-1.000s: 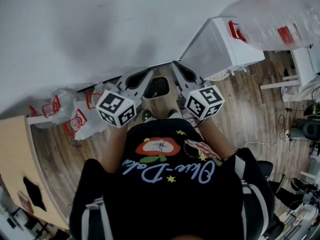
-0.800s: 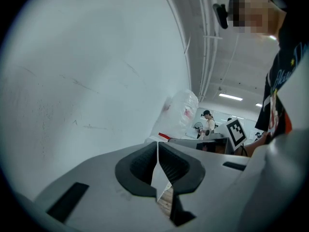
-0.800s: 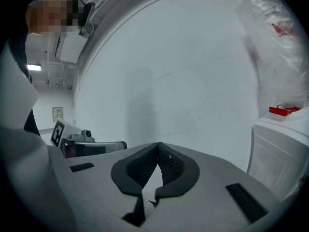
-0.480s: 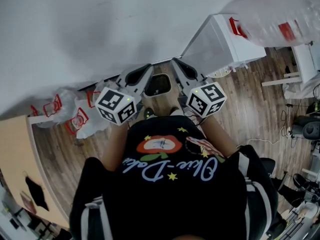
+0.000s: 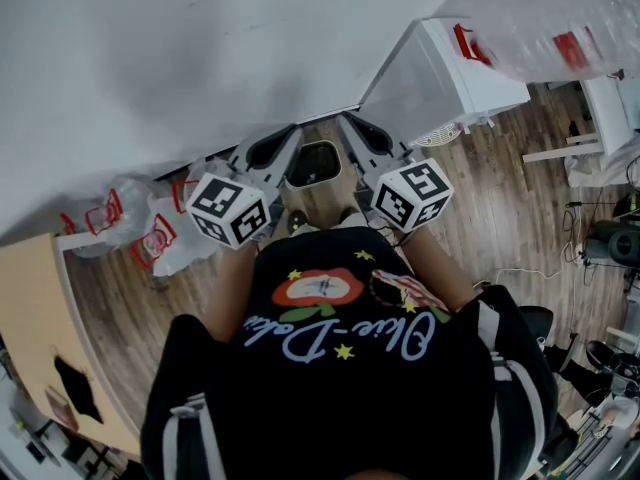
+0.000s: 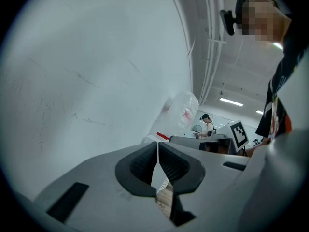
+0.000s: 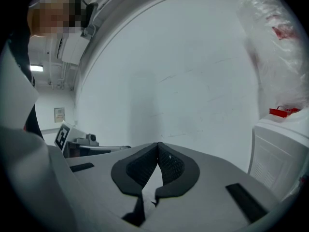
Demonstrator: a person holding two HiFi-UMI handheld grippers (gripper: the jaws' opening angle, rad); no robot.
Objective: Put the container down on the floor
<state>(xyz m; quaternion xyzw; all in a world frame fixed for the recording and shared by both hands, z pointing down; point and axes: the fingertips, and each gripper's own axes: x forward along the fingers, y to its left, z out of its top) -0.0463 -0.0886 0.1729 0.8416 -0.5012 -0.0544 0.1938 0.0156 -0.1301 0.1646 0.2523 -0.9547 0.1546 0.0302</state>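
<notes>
In the head view a brown container point(image 5: 313, 193) with a dark opening on top sits between my two grippers, low in front of the person's body and above the wooden floor point(image 5: 500, 228). My left gripper point(image 5: 288, 136) lies along its left side and my right gripper point(image 5: 348, 123) along its right side; both point toward the white wall. I cannot tell whether they press on the container's sides. In the left gripper view the left gripper point(image 6: 158, 149) has its pads closed together with nothing between them. The right gripper point(image 7: 158, 151) is likewise shut and empty.
A white wall point(image 5: 200, 58) stands just ahead. A white cabinet point(image 5: 450, 78) stands at the right with a large clear bag point(image 5: 560, 28) above it. Plastic bags with red print point(image 5: 150, 233) lie at the left by a beige tabletop point(image 5: 30, 318). Cables and gear lie at the far right.
Both grippers and the container between them have shifted slightly up in the head view, toward the wall. The jaws stayed shut.
</notes>
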